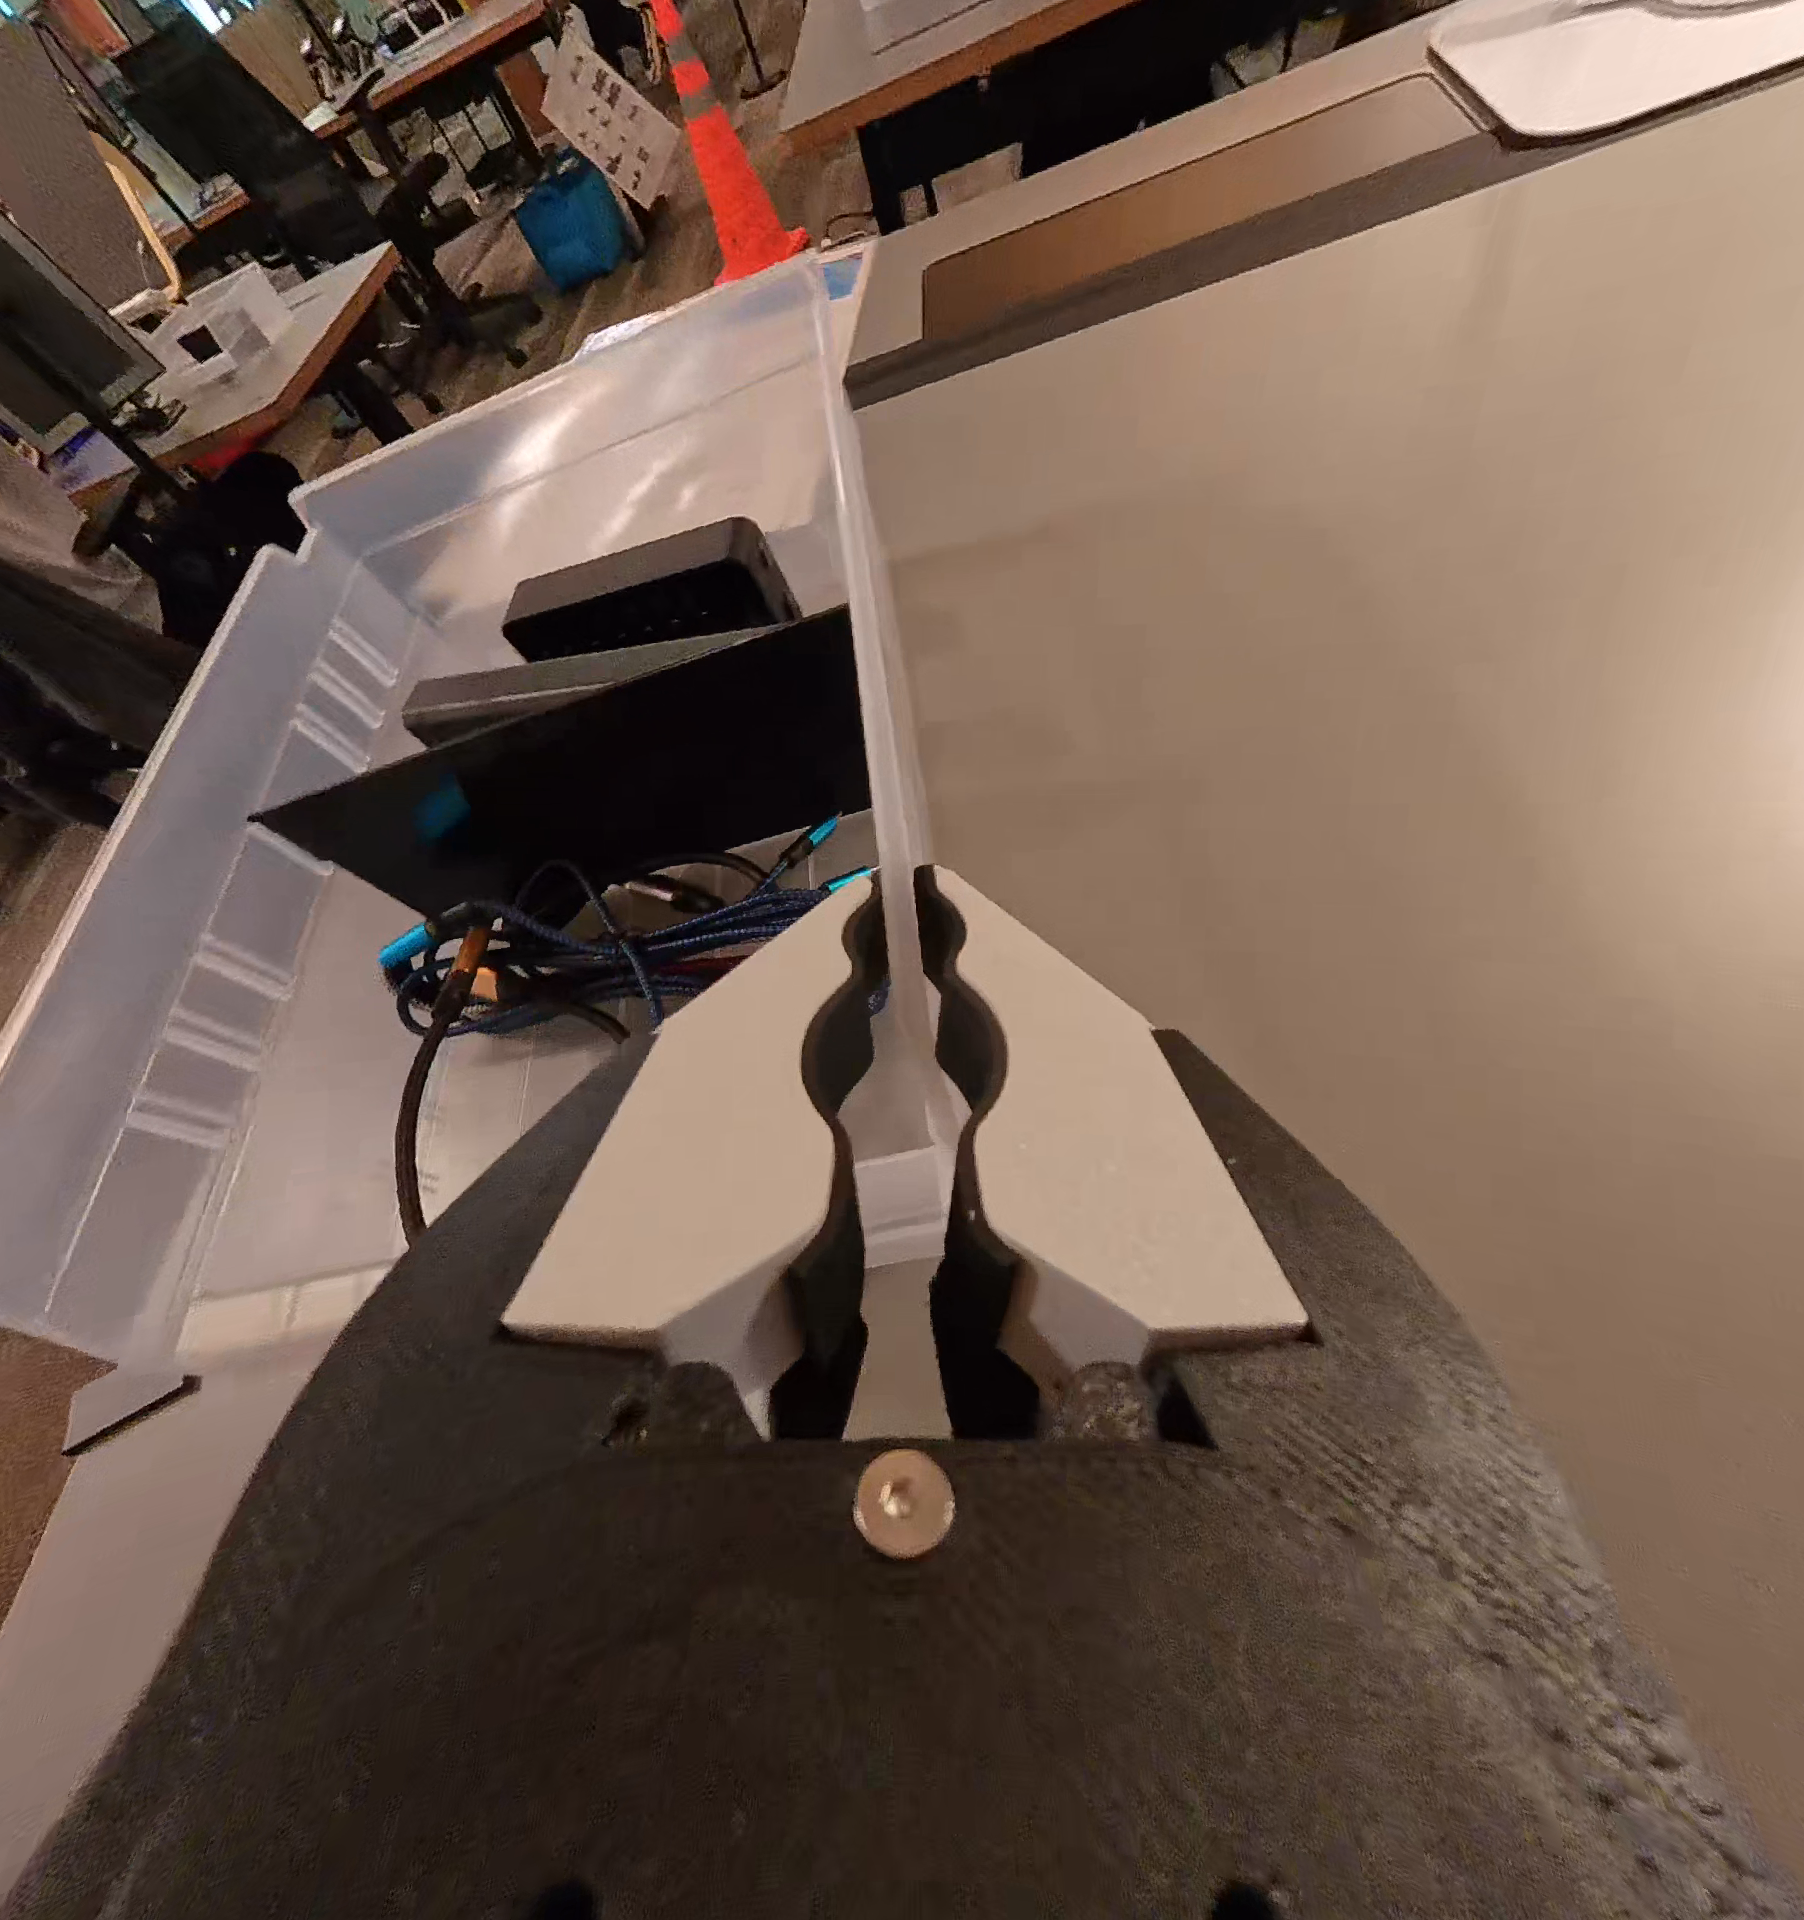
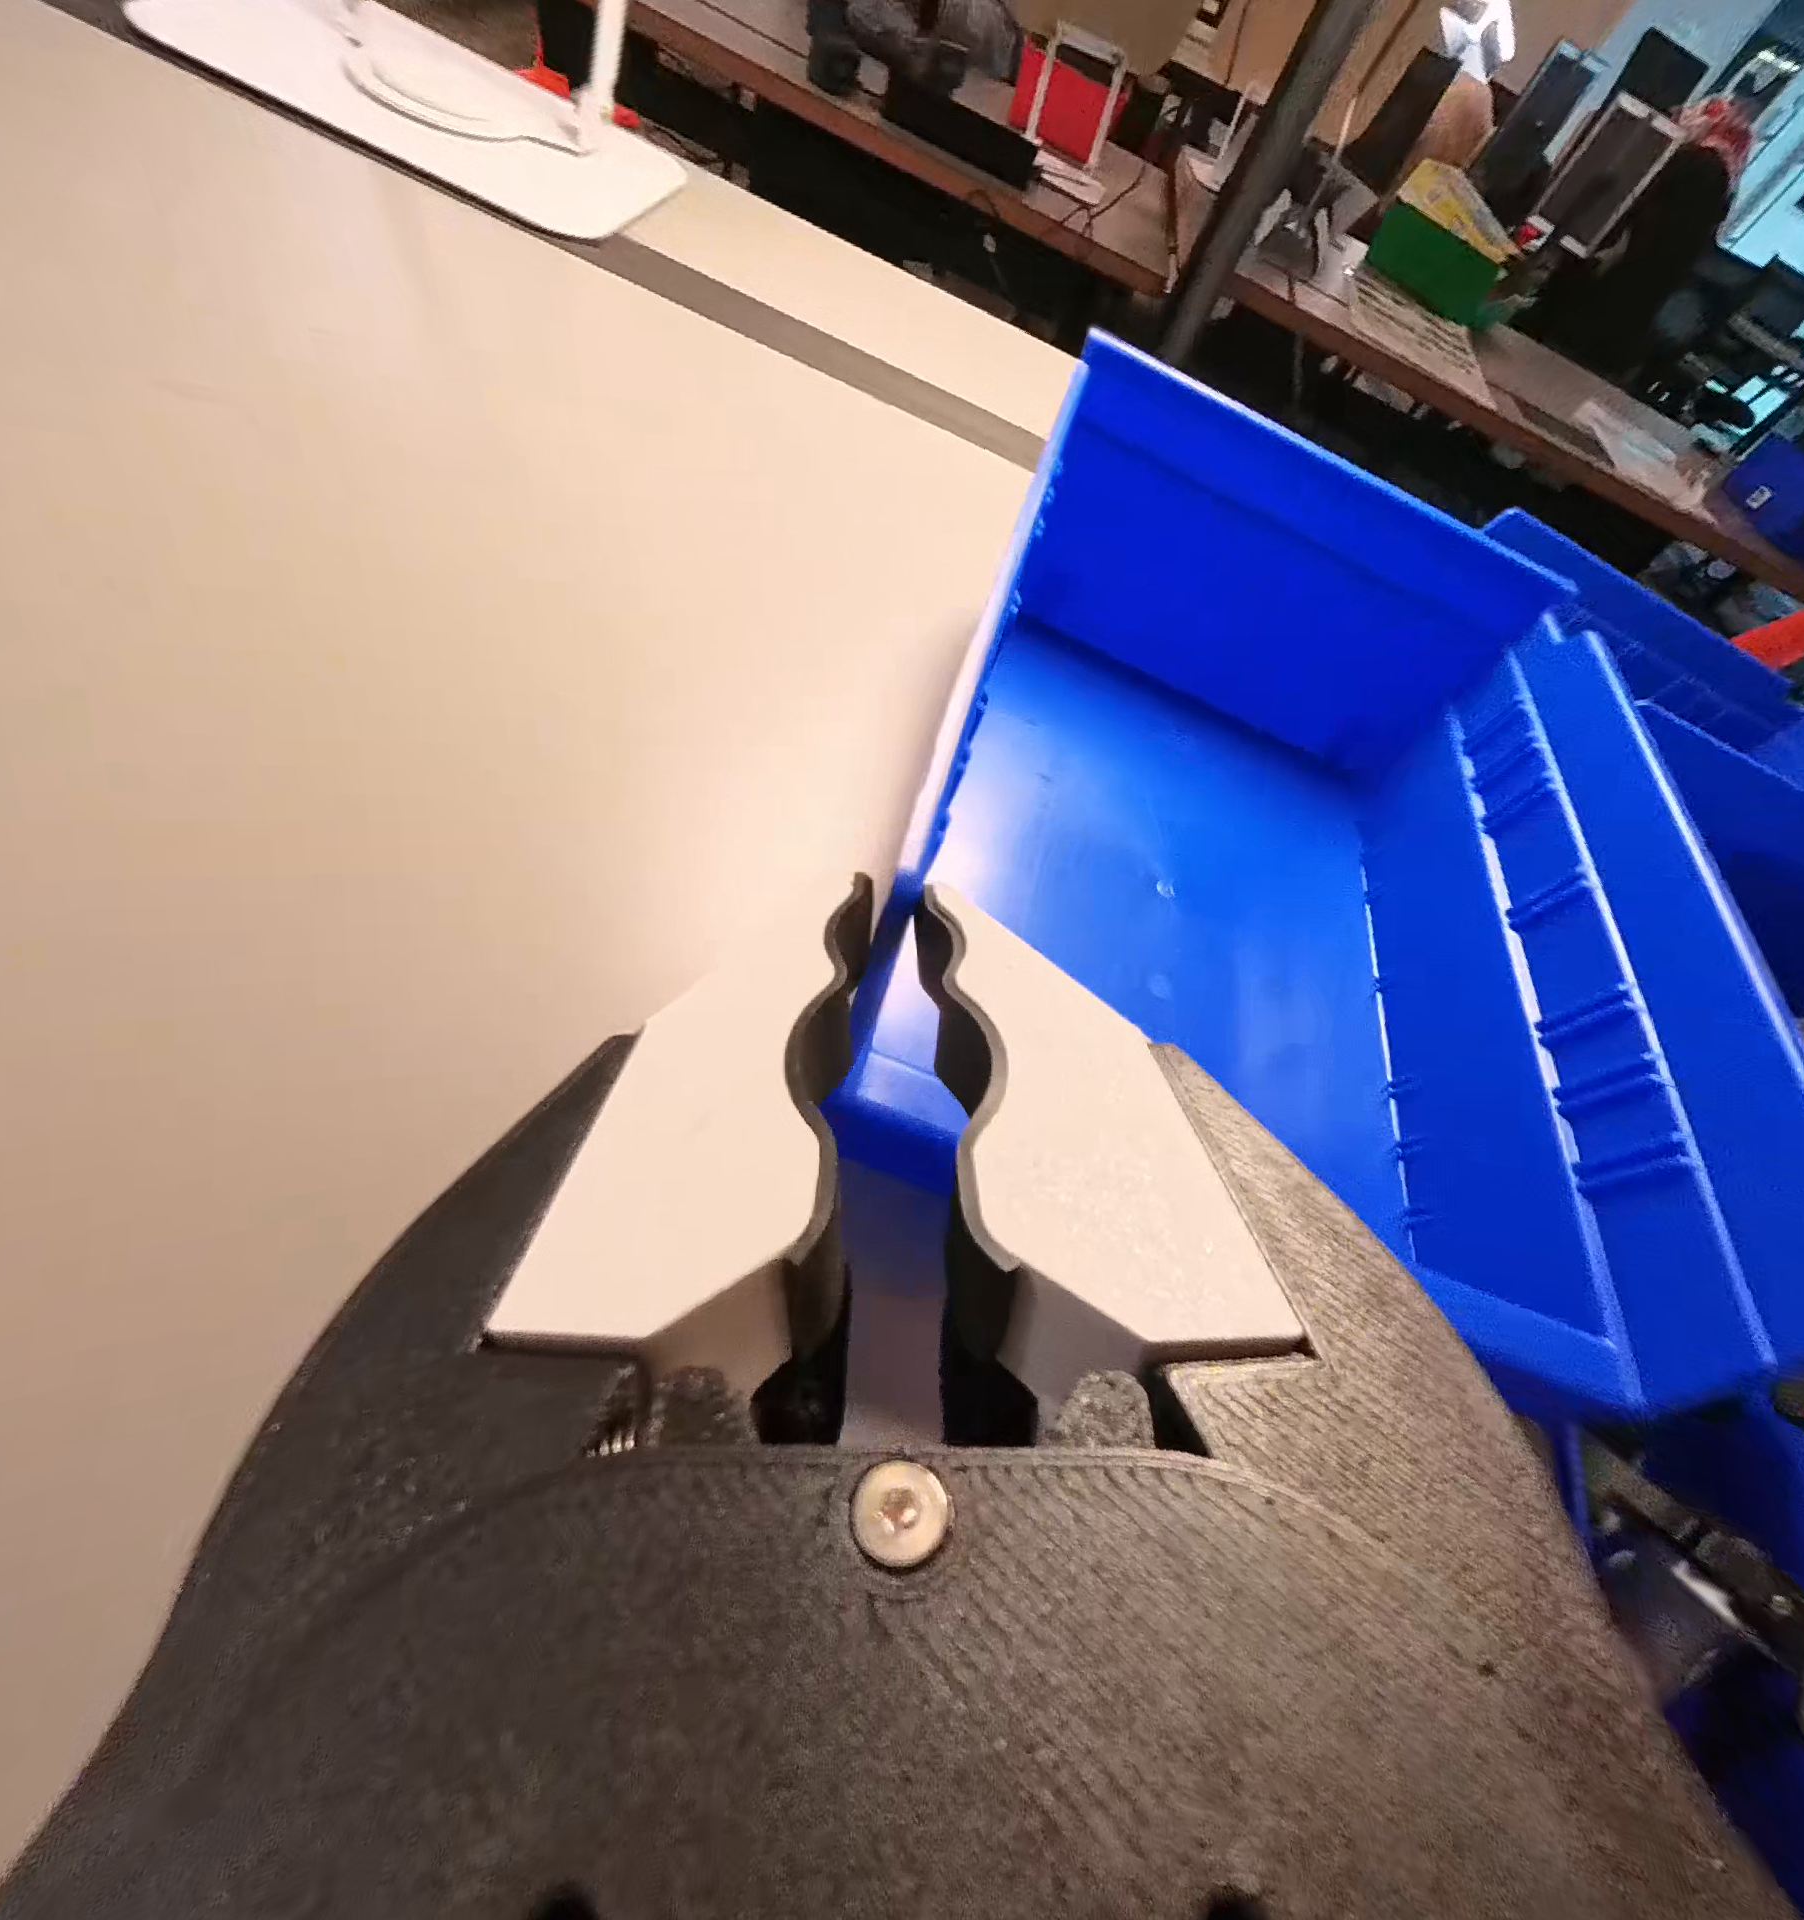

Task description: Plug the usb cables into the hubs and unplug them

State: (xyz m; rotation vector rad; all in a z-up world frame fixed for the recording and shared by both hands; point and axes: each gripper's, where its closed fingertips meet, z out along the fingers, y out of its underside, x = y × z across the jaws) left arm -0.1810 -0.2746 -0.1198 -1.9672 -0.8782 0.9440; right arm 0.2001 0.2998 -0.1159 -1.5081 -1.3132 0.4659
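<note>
In the left wrist view my left gripper (image 1: 896, 883) is shut on the right wall of a clear plastic bin (image 1: 254, 935), with the wall's rim between the jaws. Inside the bin lie black USB hubs (image 1: 649, 603) and a tangle of blue and black braided USB cables (image 1: 565, 956). In the right wrist view my right gripper (image 2: 893, 899) is shut on the left wall of an empty blue plastic bin (image 2: 1241, 852), near its front corner.
Both bins stand on a pale table (image 2: 358, 623) at its edges. A white flat stand base (image 2: 441, 114) sits at the table's far side. More blue bins (image 2: 1760, 790) lie to the right. An orange cone (image 1: 732, 177), desks and chairs stand beyond. The grippers' ends are close to 70 centimeters from one another.
</note>
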